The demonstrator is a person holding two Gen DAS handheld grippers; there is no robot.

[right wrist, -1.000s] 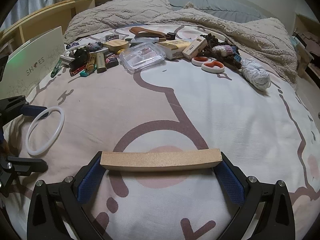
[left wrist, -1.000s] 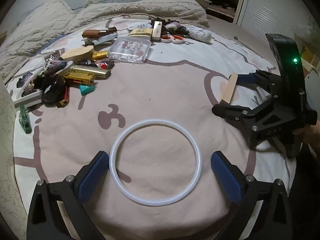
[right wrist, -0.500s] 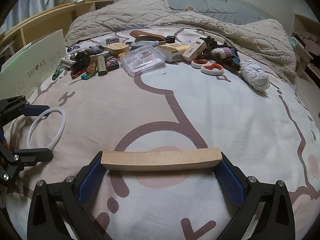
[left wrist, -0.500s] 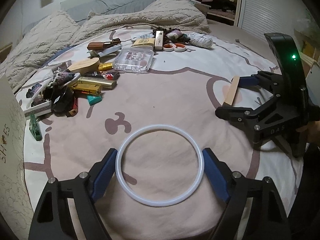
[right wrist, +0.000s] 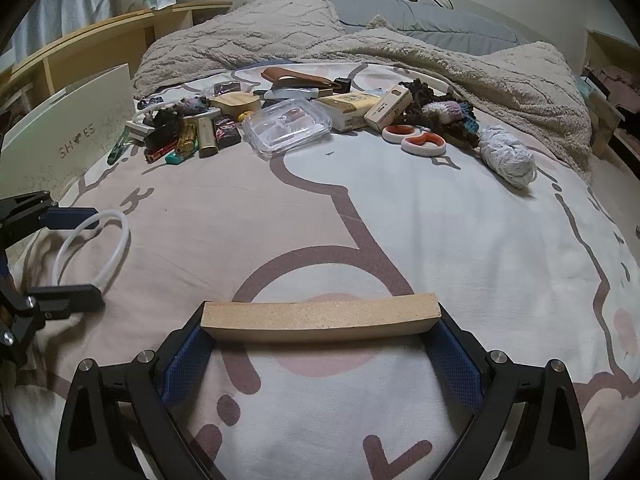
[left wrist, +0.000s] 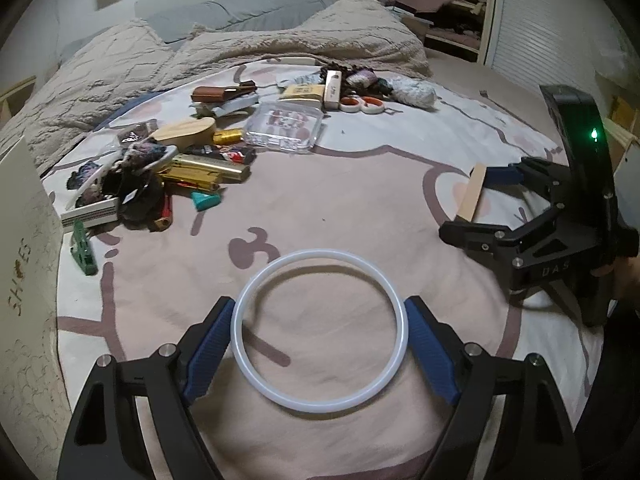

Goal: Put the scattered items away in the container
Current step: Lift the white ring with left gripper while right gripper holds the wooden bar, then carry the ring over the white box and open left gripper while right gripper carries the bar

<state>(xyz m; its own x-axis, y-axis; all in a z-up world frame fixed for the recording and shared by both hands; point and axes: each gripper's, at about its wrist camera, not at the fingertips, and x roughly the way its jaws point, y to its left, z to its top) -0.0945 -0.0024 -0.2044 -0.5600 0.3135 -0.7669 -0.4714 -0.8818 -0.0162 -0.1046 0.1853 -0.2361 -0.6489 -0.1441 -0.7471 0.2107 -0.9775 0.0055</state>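
Observation:
My left gripper (left wrist: 320, 332) is shut on a white plastic ring (left wrist: 320, 402) and holds it above the bedsheet; it also shows in the right wrist view (right wrist: 120, 248). My right gripper (right wrist: 320, 344) is shut on a tan cork block (right wrist: 320, 316), gripped at its two ends; the block also shows in the left wrist view (left wrist: 472, 190). A white shoe box (right wrist: 68, 140) stands at the left edge of the bed. A pile of scattered small items (left wrist: 180, 168) lies at the far left, beside the box.
A clear plastic case (right wrist: 288, 126), cardboard packets (right wrist: 372, 108), orange-handled scissors (right wrist: 416, 138), a ball of white yarn (right wrist: 508, 156) and crochet pieces (right wrist: 444, 114) lie at the back. A beige blanket (right wrist: 400, 40) and grey pillows lie behind them.
My left gripper closed from wide open onto the white ring and lifted it off the sheet. The right gripper kept hold of the cork block.

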